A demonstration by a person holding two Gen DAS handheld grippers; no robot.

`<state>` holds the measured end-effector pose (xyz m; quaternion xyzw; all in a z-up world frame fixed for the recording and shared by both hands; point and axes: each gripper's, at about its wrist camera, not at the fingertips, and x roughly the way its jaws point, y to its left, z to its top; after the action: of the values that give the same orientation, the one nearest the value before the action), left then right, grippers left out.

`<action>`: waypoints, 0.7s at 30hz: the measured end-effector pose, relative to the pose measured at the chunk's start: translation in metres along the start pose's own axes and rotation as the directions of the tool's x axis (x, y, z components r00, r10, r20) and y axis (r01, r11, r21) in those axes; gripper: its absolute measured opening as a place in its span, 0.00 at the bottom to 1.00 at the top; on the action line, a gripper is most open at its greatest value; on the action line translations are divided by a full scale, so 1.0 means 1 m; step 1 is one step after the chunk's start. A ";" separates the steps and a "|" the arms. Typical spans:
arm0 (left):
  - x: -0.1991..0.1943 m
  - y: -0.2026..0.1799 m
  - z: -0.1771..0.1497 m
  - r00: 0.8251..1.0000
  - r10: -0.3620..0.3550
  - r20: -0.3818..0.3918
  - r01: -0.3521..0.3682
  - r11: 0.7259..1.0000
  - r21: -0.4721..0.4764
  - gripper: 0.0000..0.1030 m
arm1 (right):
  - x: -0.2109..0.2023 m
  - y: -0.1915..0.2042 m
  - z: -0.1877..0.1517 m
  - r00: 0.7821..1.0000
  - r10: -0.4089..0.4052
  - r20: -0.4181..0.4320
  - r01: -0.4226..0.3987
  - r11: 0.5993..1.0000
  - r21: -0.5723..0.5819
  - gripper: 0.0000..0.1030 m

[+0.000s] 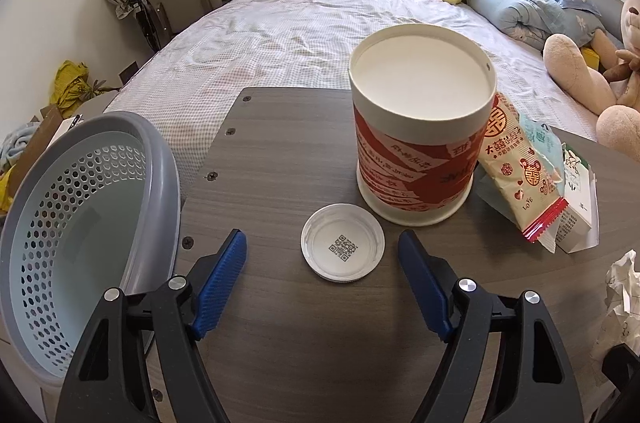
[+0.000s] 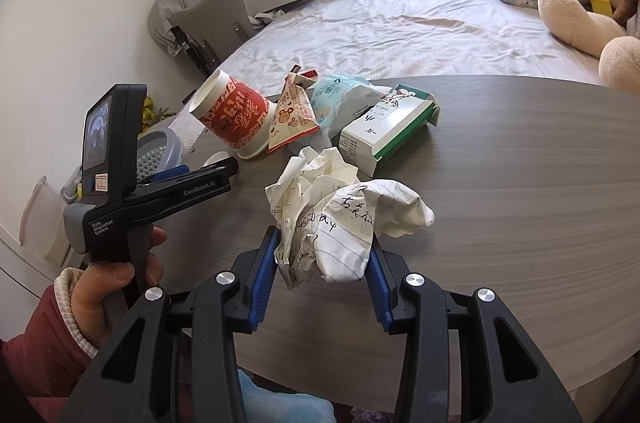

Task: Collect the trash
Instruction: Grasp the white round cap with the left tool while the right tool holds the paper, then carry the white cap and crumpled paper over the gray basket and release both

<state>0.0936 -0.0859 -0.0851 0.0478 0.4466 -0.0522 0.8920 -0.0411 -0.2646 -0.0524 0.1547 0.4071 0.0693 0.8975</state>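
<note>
Crumpled paper (image 2: 332, 219) sits clamped between right gripper (image 2: 324, 255) jaws.

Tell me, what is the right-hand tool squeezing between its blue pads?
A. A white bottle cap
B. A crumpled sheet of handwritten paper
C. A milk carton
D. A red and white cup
B: in the right wrist view, the right tool has its blue pads pressed on either side of the crumpled paper, while the milk carton and the cup lie farther back on the table.
</note>
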 end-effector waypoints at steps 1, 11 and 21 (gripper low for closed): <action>0.001 0.000 0.000 1.000 0.000 -0.003 0.000 1.000 0.004 0.68 | -0.001 0.000 -0.001 1.000 0.000 0.002 0.000 1.000 0.002 0.40; -0.006 0.005 -0.002 0.995 -0.092 -0.028 0.091 0.996 -0.022 0.38 | -0.006 0.002 0.000 1.000 0.001 0.009 -0.001 1.000 0.005 0.40; -0.053 0.024 -0.024 0.994 -0.104 0.026 0.105 0.994 -0.018 0.38 | -0.006 0.019 -0.001 1.000 -0.005 -0.001 0.005 1.000 -0.027 0.40</action>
<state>0.0464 -0.0567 -0.0564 0.0150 0.4378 -0.0950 0.8939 -0.0463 -0.2481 -0.0423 0.1414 0.4068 0.0727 0.8996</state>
